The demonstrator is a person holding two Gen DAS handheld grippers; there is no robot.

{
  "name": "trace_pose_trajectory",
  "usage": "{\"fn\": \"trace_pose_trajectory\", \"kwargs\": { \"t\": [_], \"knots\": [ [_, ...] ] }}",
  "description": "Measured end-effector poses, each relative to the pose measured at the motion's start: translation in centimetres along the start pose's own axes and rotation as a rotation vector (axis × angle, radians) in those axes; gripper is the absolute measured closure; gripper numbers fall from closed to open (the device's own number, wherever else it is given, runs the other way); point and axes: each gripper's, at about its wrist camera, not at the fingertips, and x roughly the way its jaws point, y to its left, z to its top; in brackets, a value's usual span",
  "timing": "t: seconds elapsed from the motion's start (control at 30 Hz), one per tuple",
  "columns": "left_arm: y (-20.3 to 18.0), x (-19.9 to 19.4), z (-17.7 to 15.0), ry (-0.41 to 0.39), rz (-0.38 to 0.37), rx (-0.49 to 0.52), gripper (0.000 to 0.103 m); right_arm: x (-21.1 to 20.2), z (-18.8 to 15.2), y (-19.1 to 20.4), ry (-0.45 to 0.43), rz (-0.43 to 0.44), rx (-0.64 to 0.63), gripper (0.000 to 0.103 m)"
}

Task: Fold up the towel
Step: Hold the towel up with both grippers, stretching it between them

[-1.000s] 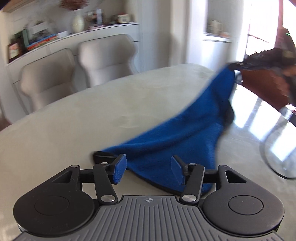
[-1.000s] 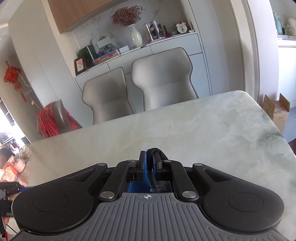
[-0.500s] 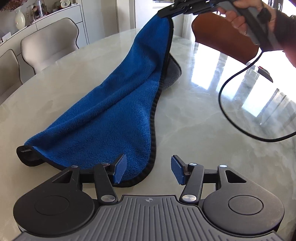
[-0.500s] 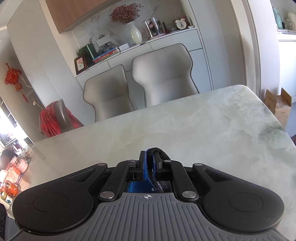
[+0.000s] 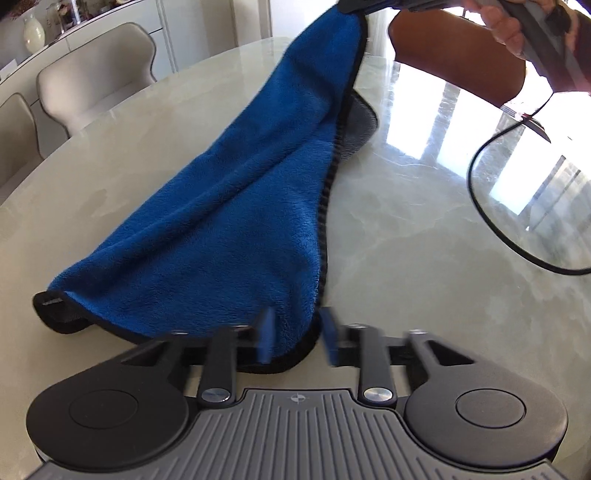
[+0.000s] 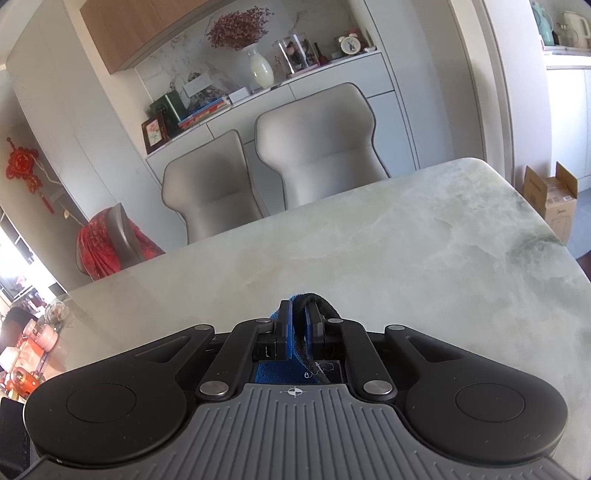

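A blue towel [image 5: 236, 221] with black trim lies stretched over the marble table [image 5: 424, 221]. Its far corner is lifted by my right gripper [image 5: 354, 5], held by a person's hand [image 5: 509, 26]. In the right wrist view that gripper [image 6: 298, 321] is shut on the towel's trimmed corner [image 6: 297, 343]. My left gripper [image 5: 297, 332] sits low over the near corner. Its jaws are closing, blurred by motion, with the corner between them and a small gap still at the right pad.
A black cable [image 5: 476, 192] loops over the table at the right. Two pale chairs [image 6: 321, 155] stand at the far side, and a brown chair [image 5: 454, 55] is behind the raised corner. A cardboard box [image 6: 554, 199] sits on the floor past the table's edge.
My left gripper came down and in over the towel's near corner, and its jaws narrowed around it. The right gripper keeps its grip and has hardly moved.
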Motion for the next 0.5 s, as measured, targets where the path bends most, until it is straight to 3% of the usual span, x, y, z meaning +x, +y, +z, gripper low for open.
{"fn": "trace_pose_trajectory", "kwargs": {
  "t": [0.17,0.27,0.5],
  "knots": [
    [1.8,-3.1,0.5,-0.073,-0.028,-0.105,0.097,-0.9,0.1,0.3,-0.012,0.020,0.006,0.094],
    [2.3,-5.9,1.2,-0.131,0.013,-0.110,0.097,-1.9,0.1,0.6,-0.028,0.037,0.012,0.094],
    [5.1,-13.5,2.1,-0.323,0.117,-0.226,0.097,-4.7,-0.1,1.9,-0.070,0.082,0.010,0.095]
  ]
}}
